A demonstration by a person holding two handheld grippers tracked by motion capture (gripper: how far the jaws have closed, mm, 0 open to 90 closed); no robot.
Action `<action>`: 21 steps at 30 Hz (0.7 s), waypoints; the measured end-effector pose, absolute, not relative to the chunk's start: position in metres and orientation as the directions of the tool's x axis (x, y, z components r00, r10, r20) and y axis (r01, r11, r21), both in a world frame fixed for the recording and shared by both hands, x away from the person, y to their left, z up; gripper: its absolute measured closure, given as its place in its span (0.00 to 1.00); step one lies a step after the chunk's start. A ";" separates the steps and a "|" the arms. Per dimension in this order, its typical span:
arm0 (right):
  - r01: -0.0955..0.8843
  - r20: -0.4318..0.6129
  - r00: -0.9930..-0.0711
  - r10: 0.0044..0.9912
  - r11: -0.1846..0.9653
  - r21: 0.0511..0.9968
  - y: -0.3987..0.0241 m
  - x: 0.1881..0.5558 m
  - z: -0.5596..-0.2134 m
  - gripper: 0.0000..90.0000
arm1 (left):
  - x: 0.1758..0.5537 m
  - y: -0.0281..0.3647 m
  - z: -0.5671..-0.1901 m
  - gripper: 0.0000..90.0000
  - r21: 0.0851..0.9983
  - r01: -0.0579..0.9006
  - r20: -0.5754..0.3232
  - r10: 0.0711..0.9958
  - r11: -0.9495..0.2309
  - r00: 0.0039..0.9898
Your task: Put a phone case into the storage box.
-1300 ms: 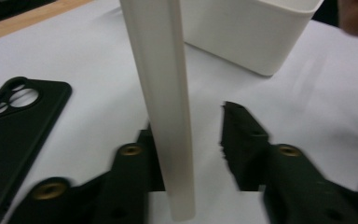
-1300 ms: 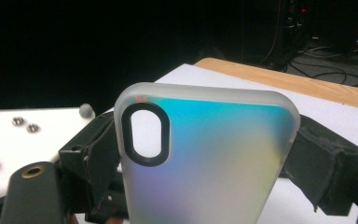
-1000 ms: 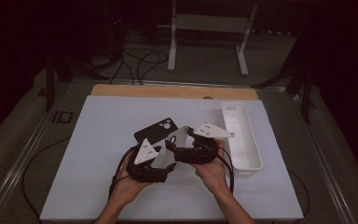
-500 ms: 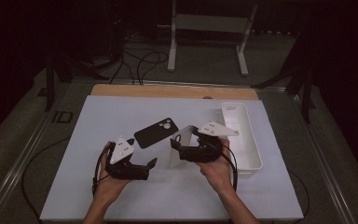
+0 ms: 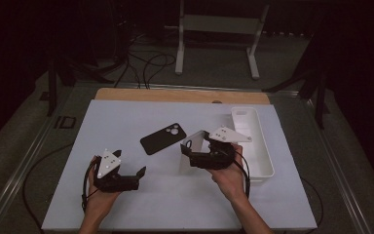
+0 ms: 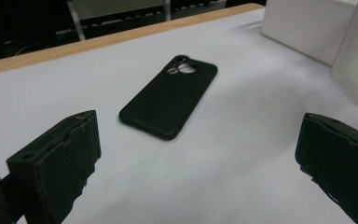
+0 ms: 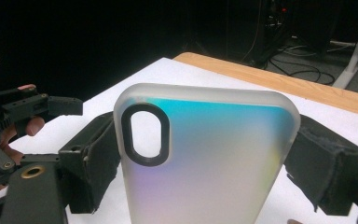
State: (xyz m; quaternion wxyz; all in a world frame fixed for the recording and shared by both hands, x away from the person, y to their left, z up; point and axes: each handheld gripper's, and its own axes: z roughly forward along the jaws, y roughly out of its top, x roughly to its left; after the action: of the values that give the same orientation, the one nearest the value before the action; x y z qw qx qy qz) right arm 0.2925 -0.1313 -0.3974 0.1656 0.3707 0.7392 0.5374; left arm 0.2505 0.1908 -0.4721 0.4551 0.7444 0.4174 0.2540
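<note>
now the frosted phone case point(image 7: 209, 158) stands upright between the pads of the right gripper point(image 5: 195, 152), clamped by its edges, just left of the white tray point(image 5: 263, 161), which looks empty. since a second ago the left gripper point(image 5: 135, 176) has let go of that case, its jaws opening wide with nothing between them, and has drawn back well left of the tray. that likely frees it for the black phone case point(image 6: 170, 96), lying flat on the white table point(image 5: 126, 117), farther left of the tray.
</note>
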 end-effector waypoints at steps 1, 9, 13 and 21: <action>0.366 0.148 -0.672 0.726 0.151 0.918 -0.131 0.293 -0.397 0.18 | 0.250 0.193 -0.474 0.01 0.892 0.388 0.000 0.857 -0.234 0.516; 0.358 0.136 -0.668 0.732 0.156 0.921 -0.132 0.294 -0.395 0.18 | 0.245 0.208 -0.483 0.01 0.890 0.395 0.008 0.873 -0.228 0.487; 0.353 0.129 -0.665 0.736 0.157 0.922 -0.133 0.295 -0.392 0.18 | 0.244 0.215 -0.486 0.01 0.887 0.402 0.014 0.884 -0.226 0.467; 0.345 0.114 -0.661 0.741 0.165 0.924 -0.132 0.299 -0.387 0.18 | 0.244 0.220 -0.489 0.01 0.888 0.405 0.012 0.892 -0.218 0.452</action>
State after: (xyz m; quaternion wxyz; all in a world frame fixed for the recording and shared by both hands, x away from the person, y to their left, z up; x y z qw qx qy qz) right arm 0.2991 -0.1320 -0.3866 0.1864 0.3668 0.7402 0.5318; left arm 0.2445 0.2196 -0.4887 0.4402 0.7297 0.4442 0.2765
